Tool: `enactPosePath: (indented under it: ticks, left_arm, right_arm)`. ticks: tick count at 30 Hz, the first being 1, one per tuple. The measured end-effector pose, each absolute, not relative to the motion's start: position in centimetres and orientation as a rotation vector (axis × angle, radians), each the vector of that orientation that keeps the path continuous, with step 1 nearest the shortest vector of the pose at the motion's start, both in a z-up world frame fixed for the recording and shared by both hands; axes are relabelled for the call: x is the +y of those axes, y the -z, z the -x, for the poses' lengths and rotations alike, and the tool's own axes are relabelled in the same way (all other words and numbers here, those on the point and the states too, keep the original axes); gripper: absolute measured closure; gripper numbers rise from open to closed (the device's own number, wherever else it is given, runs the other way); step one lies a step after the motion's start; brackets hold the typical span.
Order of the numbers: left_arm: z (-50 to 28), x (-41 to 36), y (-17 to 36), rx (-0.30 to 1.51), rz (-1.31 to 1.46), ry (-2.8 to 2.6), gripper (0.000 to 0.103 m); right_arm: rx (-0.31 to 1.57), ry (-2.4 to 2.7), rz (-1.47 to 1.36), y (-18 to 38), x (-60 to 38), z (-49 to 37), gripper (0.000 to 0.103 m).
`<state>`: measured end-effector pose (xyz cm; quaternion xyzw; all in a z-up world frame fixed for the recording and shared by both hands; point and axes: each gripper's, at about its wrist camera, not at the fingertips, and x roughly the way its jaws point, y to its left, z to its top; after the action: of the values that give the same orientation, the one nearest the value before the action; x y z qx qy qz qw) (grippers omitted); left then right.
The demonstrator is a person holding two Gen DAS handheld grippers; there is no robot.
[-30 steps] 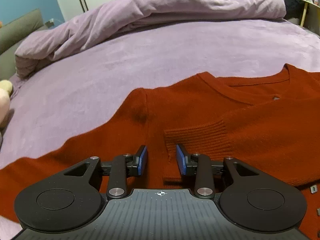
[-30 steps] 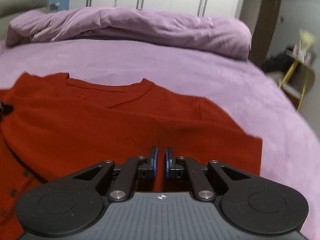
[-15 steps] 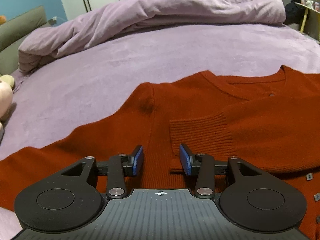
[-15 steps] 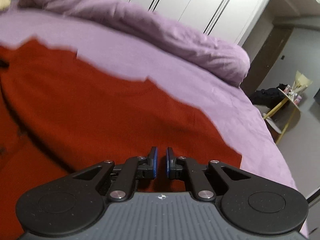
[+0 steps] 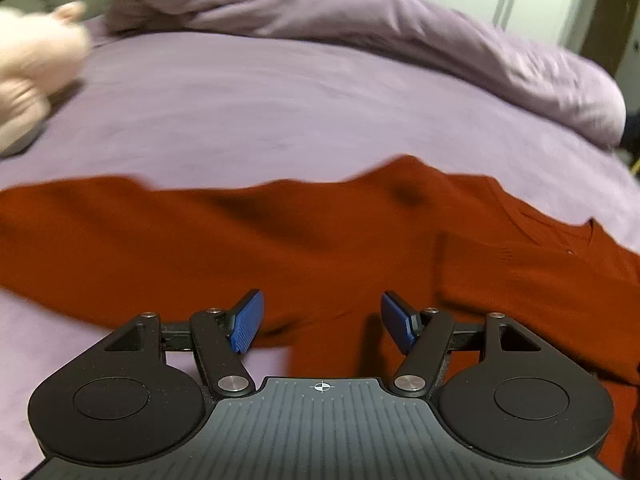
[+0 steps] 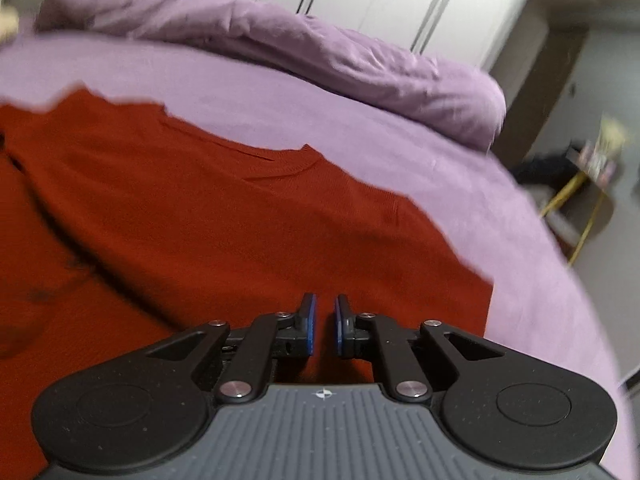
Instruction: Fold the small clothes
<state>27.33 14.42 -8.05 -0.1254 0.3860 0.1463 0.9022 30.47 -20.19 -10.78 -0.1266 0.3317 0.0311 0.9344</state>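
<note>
A red knit cardigan (image 5: 320, 240) lies flat on the purple bed sheet (image 5: 280, 112), one sleeve folded across its body. My left gripper (image 5: 320, 322) is wide open and empty, low over the cardigan's left sleeve, which stretches out to the left. In the right wrist view the cardigan (image 6: 200, 220) shows its neckline and right shoulder. My right gripper (image 6: 323, 326) hovers over the cardigan's right side with its jaws a narrow gap apart and nothing visible between them.
A rumpled purple duvet (image 5: 360, 28) lies along the far side of the bed. A pink soft toy (image 5: 32, 60) sits at far left. White wardrobe doors (image 6: 360, 4) stand behind. A yellow-legged side table (image 6: 588, 184) stands beyond the bed's right edge.
My left gripper has opened wider and swung left, from the folded cuff towards the outstretched sleeve. My right gripper has shifted a little over the cardigan's right side, with its gap unchanged.
</note>
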Motion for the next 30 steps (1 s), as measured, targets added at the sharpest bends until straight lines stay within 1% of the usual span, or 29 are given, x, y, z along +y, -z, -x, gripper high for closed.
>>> enactPosePath:
  ticks: [1, 2, 3, 4, 8, 10, 11, 13, 16, 17, 18, 19, 20, 23, 28, 30]
  left_arm:
    - [-25.7, 15.8, 7.9, 0.787, 0.273, -0.321, 0.032]
    - [-24.0, 17.4, 7.8, 0.778, 0.291, -0.357, 0.032]
    - [-22.3, 19.2, 7.8, 0.766, 0.312, -0.396, 0.032]
    - [-21.0, 21.0, 7.9, 0.757, 0.334, -0.438, 0.032]
    - [-16.7, 29.7, 8.3, 0.690, 0.536, -0.641, 0.036]
    - [-15.4, 33.7, 8.9, 0.637, 0.677, -0.685, 0.043]
    - [-15.2, 35.3, 9.1, 0.610, 0.748, -0.690, 0.049]
    - [-14.9, 38.2, 9.5, 0.546, 0.878, -0.678, 0.050]
    - [-15.1, 41.6, 10.4, 0.465, 1.050, -0.665, 0.058]
    - [-15.1, 42.4, 10.8, 0.438, 1.113, -0.662, 0.063]
    - [-15.2, 42.9, 11.2, 0.418, 1.170, -0.668, 0.075]
    - [-14.8, 43.7, 11.6, 0.406, 1.214, -0.680, 0.083]
    - [-14.7, 44.0, 11.9, 0.407, 1.245, -0.695, 0.094]
    - [-14.6, 44.1, 12.0, 0.401, 1.238, -0.678, 0.094]
    - [-16.1, 39.4, 7.5, 0.440, 0.907, -0.643, 0.095]
    - [-17.7, 35.0, 4.5, 0.428, 0.749, -0.545, 0.095]
  right_arm:
    - [0.677, -0.064, 0.210, 10.4, -20.5, -29.0, 0.082]
    - [0.677, -0.075, 0.164, 10.3, -20.8, -27.7, 0.078]
    - [0.692, -0.081, 0.124, 10.3, -21.0, -26.8, 0.071]
    - [0.702, -0.085, 0.065, 10.5, -21.3, -25.7, 0.070]
    - [0.682, -0.060, -0.039, 10.9, -22.2, -23.3, 0.069]
    - [0.693, -0.038, -0.095, 10.6, -22.5, -22.9, 0.069]
    - [0.700, -0.035, -0.122, 10.5, -22.6, -22.8, 0.069]
    - [0.724, -0.032, -0.170, 10.0, -22.7, -22.5, 0.069]
    - [0.749, -0.043, -0.191, 9.4, -22.2, -22.2, 0.069]
    - [0.753, -0.051, -0.197, 9.3, -21.8, -21.9, 0.069]
    - [0.753, -0.063, -0.206, 9.1, -21.6, -21.6, 0.069]
    - [0.754, -0.074, -0.212, 8.9, -21.4, -21.5, 0.069]
    - [0.755, -0.078, -0.210, 8.8, -21.2, -21.3, 0.069]
    - [0.748, -0.086, -0.180, 8.4, -20.5, -21.3, 0.069]
    - [0.711, -0.102, -0.177, 7.5, -20.8, -21.1, 0.069]
    - [0.696, -0.100, -0.190, 7.0, -21.3, -21.0, 0.069]
